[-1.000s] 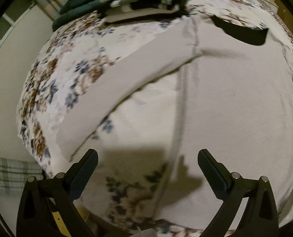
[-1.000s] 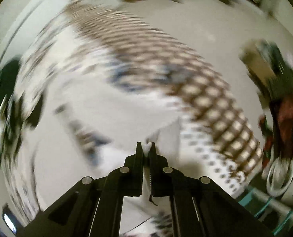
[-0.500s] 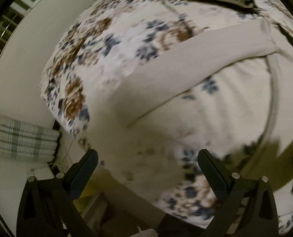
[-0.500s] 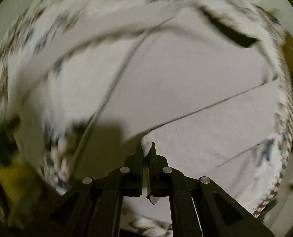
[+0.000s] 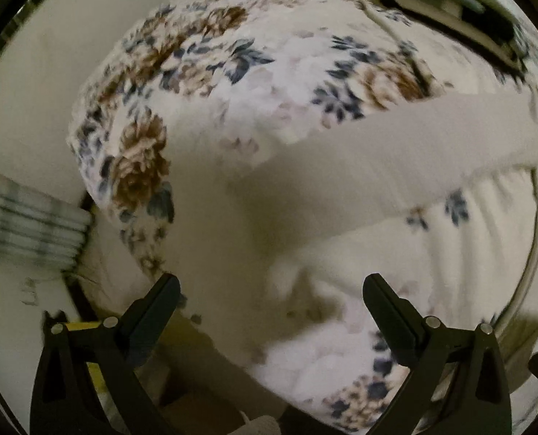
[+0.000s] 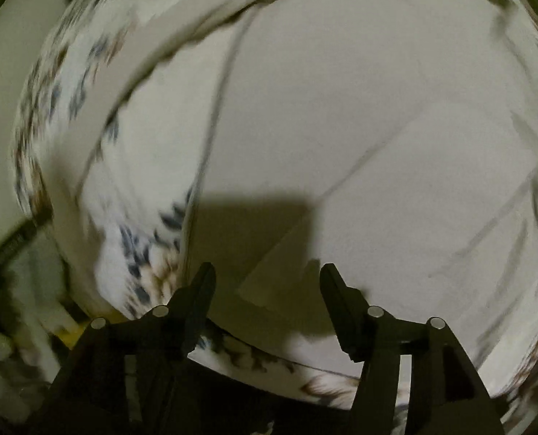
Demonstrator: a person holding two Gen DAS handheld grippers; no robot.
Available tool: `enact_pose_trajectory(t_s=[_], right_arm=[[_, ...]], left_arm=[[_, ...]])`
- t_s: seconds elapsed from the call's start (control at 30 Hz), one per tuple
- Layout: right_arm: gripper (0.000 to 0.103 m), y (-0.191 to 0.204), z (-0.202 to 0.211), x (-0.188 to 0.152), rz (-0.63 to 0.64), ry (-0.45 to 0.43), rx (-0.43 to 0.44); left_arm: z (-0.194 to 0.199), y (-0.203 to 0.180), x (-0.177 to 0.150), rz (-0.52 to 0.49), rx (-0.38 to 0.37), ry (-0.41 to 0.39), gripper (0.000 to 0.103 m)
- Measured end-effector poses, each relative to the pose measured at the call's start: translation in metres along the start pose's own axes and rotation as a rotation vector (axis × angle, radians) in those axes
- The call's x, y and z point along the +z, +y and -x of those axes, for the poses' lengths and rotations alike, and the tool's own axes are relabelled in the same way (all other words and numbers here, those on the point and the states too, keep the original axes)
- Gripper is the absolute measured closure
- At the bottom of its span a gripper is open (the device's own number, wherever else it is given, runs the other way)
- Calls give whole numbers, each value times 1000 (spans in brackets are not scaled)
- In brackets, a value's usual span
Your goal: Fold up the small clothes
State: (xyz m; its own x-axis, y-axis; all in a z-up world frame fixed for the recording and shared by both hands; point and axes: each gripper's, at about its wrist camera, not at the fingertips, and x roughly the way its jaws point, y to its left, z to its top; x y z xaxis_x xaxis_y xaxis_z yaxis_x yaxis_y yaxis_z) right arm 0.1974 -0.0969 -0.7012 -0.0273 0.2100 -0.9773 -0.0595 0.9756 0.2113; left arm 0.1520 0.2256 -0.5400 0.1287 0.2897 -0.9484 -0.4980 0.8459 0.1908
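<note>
A beige long-sleeved garment (image 6: 341,116) lies spread flat on a floral bedsheet (image 5: 232,72). Its right side is folded over the body, and the folded corner (image 6: 269,275) lies just in front of my right gripper (image 6: 267,272), which is open and empty above it. The garment's left sleeve (image 5: 359,166) stretches out across the sheet in the left wrist view. My left gripper (image 5: 270,282) is open and empty, hovering over the bed's corner short of the sleeve's cuff end (image 5: 239,210).
A pile of folded clothes (image 5: 468,3) sits at the far end of the bed. A striped cloth (image 5: 25,217) lies on the floor left of the bed. The bed's near edge drops off below both grippers.
My right gripper swung the held sleeve over the garment's body, then opened and let it go. My left gripper has moved left towards the outstretched sleeve's end, staying open.
</note>
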Motion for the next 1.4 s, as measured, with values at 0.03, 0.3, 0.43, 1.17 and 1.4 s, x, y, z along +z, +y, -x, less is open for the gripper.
enact_pose_trajectory(t_s=[0.03, 0.3, 0.43, 1.17, 1.4], right_arm=[[41, -8, 3, 0, -48, -14, 2], [41, -43, 1, 15, -333, -26, -59], [41, -41, -15, 16, -383, -21, -65], [41, -74, -11, -35, -451, -50, -120], [41, -125, -2, -82, -555, -66, -148]], left_arm=[[-5, 6, 4, 35, -35, 17, 0], [-89, 68, 26, 404, -354, 202, 2], [-128, 79, 28, 512, -421, 246, 12], [119, -97, -15, -298, -431, -279, 98], [153, -236, -142, -714, -576, -227, 98]])
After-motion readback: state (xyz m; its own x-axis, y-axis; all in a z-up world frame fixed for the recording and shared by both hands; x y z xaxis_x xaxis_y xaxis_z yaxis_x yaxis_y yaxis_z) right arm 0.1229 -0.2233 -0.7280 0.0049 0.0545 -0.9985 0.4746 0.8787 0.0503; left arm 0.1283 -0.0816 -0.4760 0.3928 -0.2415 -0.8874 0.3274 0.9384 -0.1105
